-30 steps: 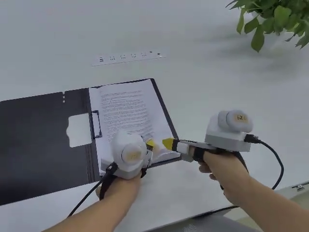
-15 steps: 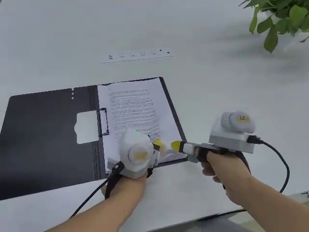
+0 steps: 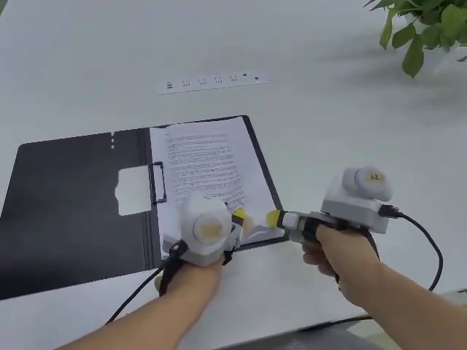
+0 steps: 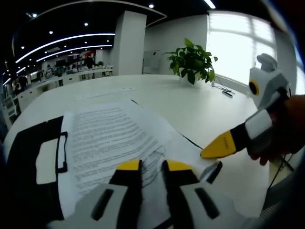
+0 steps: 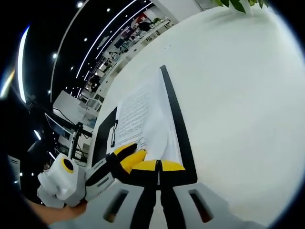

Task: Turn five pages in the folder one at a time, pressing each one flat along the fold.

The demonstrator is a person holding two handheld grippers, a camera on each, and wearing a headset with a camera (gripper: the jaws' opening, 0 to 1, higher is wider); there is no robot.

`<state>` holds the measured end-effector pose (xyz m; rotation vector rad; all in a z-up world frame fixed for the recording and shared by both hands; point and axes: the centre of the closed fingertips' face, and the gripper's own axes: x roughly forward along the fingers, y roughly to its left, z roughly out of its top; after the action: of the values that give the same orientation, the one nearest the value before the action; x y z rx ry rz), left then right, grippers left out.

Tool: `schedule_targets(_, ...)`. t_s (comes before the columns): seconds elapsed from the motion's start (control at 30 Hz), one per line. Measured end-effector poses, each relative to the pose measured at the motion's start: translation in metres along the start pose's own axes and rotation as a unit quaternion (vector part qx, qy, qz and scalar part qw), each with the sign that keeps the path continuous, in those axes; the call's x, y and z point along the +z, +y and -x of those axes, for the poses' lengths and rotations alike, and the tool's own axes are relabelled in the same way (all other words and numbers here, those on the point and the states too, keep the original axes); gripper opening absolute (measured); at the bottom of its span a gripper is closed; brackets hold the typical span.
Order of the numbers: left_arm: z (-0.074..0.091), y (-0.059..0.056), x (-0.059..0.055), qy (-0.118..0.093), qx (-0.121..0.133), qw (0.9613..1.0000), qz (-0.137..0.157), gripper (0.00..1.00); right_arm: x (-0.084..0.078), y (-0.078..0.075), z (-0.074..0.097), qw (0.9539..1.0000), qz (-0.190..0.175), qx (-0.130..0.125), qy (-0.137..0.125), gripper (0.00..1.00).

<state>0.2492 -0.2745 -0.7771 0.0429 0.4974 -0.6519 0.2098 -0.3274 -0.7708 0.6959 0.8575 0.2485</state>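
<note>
A black folder [image 3: 66, 211] lies open on the white table, its printed pages [image 3: 201, 164] clipped on the right half. My left gripper [image 3: 238, 216] is at the lower right part of the top page [image 4: 109, 138], its yellow jaws a little apart with the sheet showing between them [image 4: 152, 166]. There the paper is rippled and slightly raised. From the right, my right gripper [image 3: 273, 217] reaches in with its jaws shut at the page's lower right corner [image 5: 159, 166]. In the left gripper view its yellow tip [image 4: 220, 145] touches the page edge.
A white power strip [image 3: 211, 82] lies beyond the folder, and a potted plant [image 3: 423, 29] stands at the far right. A metal clip [image 3: 156, 184] holds the pages at the fold. Black cables [image 3: 423, 248] trail from both grippers toward the near table edge.
The head camera has shifted, so the folder sits a little further right in view. Both grippers stay at the page's lower right corner, and their tips are slightly further apart.
</note>
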Motion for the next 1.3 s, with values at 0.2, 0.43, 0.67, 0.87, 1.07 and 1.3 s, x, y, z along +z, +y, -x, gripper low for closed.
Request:
schedule_targets(0.2, 0.011, 0.007, 0.004, 0.007, -0.001, 0.9997, 0.023, 0.18, 0.010, 0.009, 0.015, 0.9995, -0.009, 0.015, -0.027, 0.00)
schedule_targets(0.43, 0.042, 0.015, 0.031, -0.024, -0.017, 0.9993, 0.024, 0.25, 0.026, 0.048, 0.032, 0.9956, -0.013, 0.071, -0.060, 0.00)
schedule_targets(0.67, 0.088, 0.040, 0.047, -0.042, -0.007, 0.9990, -0.013, 0.30, 0.026, 0.108, 0.042, 0.9876, -0.001, 0.141, -0.069, 0.00)
schedule_targets(0.87, 0.131, 0.068, 0.049, -0.055, 0.003, 0.9981, -0.028, 0.36, 0.018, 0.160, 0.041, 0.9803, 0.019, 0.185, -0.066, 0.00)
schedule_targets(1.07, 0.175, 0.101, 0.038, -0.056, 0.030, 0.9975, -0.032, 0.39, -0.002, 0.208, 0.027, 0.9735, 0.030, 0.222, -0.048, 0.00)
schedule_targets(1.3, 0.222, 0.141, 0.027, -0.064, 0.074, 0.9952, -0.010, 0.41, -0.023, 0.248, 0.010, 0.9681, 0.041, 0.245, -0.029, 0.00)
